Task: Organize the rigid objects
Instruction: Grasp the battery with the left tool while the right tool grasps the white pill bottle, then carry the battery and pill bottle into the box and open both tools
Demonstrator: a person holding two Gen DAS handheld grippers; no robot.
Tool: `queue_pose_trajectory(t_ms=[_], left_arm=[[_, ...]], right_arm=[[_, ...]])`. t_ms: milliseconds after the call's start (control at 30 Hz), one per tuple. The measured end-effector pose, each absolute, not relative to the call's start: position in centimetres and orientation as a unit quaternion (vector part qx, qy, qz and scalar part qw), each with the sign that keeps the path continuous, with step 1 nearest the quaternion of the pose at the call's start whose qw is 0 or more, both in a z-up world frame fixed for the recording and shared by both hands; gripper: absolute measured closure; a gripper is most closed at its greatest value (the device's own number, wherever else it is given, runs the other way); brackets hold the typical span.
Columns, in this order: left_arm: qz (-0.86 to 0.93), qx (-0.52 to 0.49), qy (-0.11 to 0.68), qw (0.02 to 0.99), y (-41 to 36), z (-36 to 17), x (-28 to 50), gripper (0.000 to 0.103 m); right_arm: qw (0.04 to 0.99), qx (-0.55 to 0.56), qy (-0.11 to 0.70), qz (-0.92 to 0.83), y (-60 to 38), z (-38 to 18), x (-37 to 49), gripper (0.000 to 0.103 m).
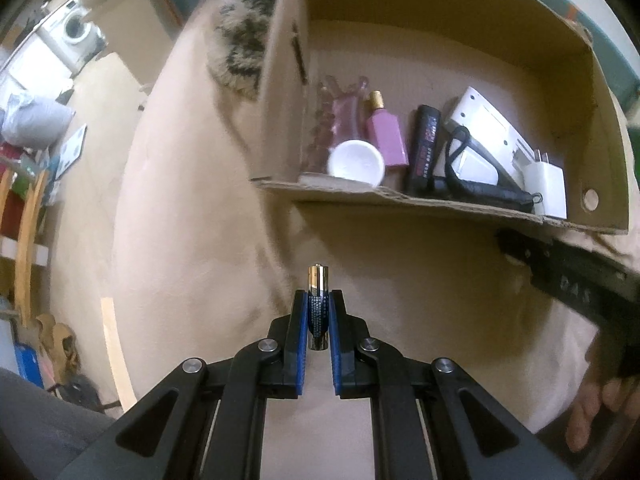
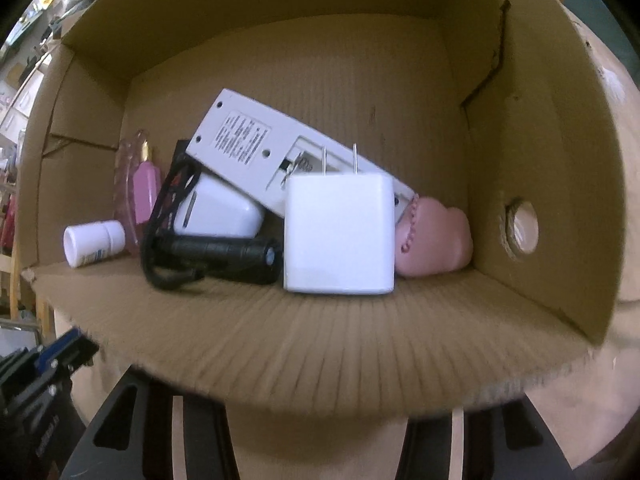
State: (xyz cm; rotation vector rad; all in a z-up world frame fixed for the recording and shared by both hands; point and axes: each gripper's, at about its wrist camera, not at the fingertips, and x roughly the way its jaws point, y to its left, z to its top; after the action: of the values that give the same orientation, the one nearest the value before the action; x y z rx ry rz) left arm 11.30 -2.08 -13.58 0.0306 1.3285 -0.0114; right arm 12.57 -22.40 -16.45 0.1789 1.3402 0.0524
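A: We start from the battery [image 1: 318, 308]. Where is it now?

B: It is pinched between the pads of our left tongs [image 1: 318, 322]. They are pressed together on its body, and its long axis runs along the fingers, with the metal tip pointing forward past them. It hangs above the beige cover, not yet inside the cardboard box [image 1: 400, 194].

A: And which way is the box from the battery?

B: Ahead and a little to the right in the left view. Its torn front edge lies between the battery and the things inside: the white bottle [image 1: 356, 162], the pink bottle [image 1: 387, 136], the black flashlight [image 1: 480, 190], the white charger [image 1: 545, 186].

A: What about our right tongs [image 1: 568, 276]?

B: The front wall of the box hides their tips, so we cannot tell if they are spread or closed. They are nearer to the box, but they seem to carry nothing.

A: So the left hand must go forward over the edge?

B: We think so, towards the free floor behind the bottles.
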Motion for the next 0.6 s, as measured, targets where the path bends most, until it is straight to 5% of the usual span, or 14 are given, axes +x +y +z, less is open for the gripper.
queue_pose_trajectory(t_ms=[600], left_arm=[[0.002,-0.004,0.567,0.824,-0.9,-9.4,10.2,0.094]], right_arm=[[0.799,0.097,0.590,0.064,-23.8,-11.0,4.9,0.053]])
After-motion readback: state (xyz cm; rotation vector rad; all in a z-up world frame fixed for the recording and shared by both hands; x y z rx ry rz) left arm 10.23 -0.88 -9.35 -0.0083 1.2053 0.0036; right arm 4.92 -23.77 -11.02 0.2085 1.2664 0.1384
